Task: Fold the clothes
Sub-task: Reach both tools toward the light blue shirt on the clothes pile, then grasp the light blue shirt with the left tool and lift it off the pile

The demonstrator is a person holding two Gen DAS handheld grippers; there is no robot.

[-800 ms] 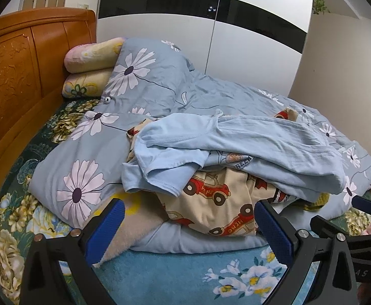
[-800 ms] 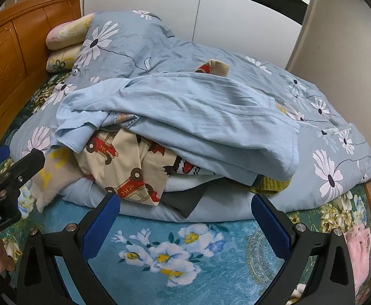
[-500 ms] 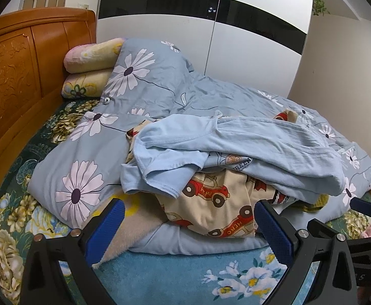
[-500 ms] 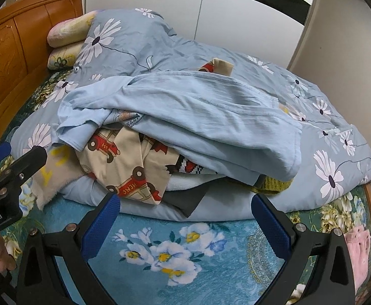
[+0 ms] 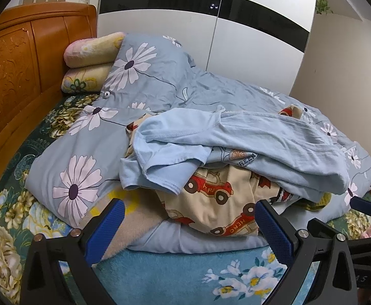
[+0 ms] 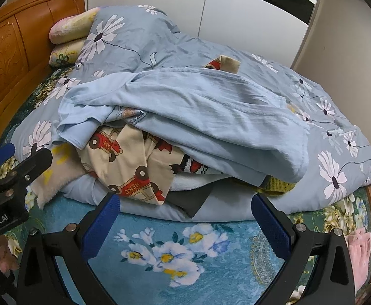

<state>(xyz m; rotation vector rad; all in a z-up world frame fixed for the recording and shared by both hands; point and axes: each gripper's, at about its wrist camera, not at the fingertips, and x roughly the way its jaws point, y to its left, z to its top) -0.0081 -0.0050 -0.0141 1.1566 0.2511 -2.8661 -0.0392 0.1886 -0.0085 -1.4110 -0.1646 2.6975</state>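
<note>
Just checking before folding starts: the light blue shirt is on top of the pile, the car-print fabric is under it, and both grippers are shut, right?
Not quite. The light blue shirt does lie on top with the car-print fabric under it, but both grippers are open: the left gripper in the left wrist view and the right gripper in the right wrist view each hold nothing.

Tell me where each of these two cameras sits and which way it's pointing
Left wrist: on the left tongs, facing the clothes pile; right tongs' tip at the right edge.
Right wrist: on the right tongs, further right, same heading; left tongs and fingers at the left edge.
Shared: pile, headboard, wardrobe.
</note>
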